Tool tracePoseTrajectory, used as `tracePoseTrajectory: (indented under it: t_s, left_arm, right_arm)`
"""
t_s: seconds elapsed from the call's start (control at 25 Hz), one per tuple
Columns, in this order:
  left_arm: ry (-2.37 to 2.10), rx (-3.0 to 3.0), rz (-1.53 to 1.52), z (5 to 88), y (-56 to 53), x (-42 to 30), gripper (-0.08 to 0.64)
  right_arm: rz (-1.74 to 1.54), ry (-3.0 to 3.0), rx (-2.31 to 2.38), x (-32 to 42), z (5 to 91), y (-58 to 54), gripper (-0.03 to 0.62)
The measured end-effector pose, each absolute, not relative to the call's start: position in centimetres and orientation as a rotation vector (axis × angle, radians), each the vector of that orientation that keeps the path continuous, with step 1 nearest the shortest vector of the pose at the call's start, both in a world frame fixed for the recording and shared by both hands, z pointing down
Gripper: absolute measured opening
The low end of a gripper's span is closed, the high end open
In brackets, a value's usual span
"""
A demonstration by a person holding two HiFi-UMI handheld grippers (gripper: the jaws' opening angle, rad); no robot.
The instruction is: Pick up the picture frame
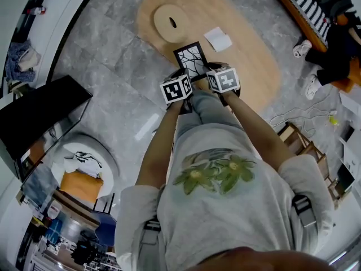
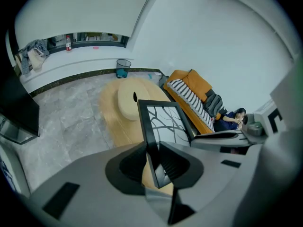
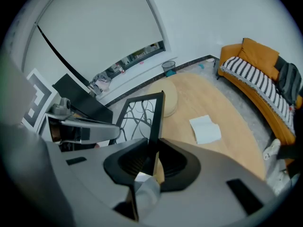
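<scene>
The black, square picture frame with a white picture of bare branches (image 1: 190, 60) is up in the air, held from both sides. The left gripper (image 1: 181, 77) has its fingers (image 2: 182, 167) shut narrow on the frame's left edge. The right gripper (image 1: 210, 73) has its fingers (image 3: 176, 164) shut narrow on the right edge. Both grip near the bottom corners, so most of the frame sticks out past the fingers, away from the person. Its longer side seems to run the same way the fingers point. Neither hand is nearer; they share it evenly, one on each side.

Below the frame is the long, rounded bench of light wood (image 1: 248, 49). From this steep look down, I cannot be sure how far above the bench the frame hangs. On the bench lie a round pale wooden board with a hole (image 1: 172, 21) and a white sheet of paper (image 1: 218, 38), well apart from the frame. Grey stone floor (image 1: 107, 106) lies all around.
</scene>
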State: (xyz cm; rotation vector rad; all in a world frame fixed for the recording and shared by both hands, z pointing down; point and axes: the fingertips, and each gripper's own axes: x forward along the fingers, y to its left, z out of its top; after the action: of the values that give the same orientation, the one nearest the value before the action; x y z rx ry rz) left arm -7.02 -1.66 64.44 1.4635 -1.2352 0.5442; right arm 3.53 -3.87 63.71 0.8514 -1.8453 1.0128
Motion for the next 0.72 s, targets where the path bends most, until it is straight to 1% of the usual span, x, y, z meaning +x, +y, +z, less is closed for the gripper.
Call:
tracePoseTrajectory:
  t_s: [0.72]
  left_arm:
    - [-1.279, 1.523, 0.495, 58.9, -0.2, -8.0, 0.095]
  right_arm:
    - [1.001, -1.930, 0.863, 2.5, 58.3, -2.3, 0.084]
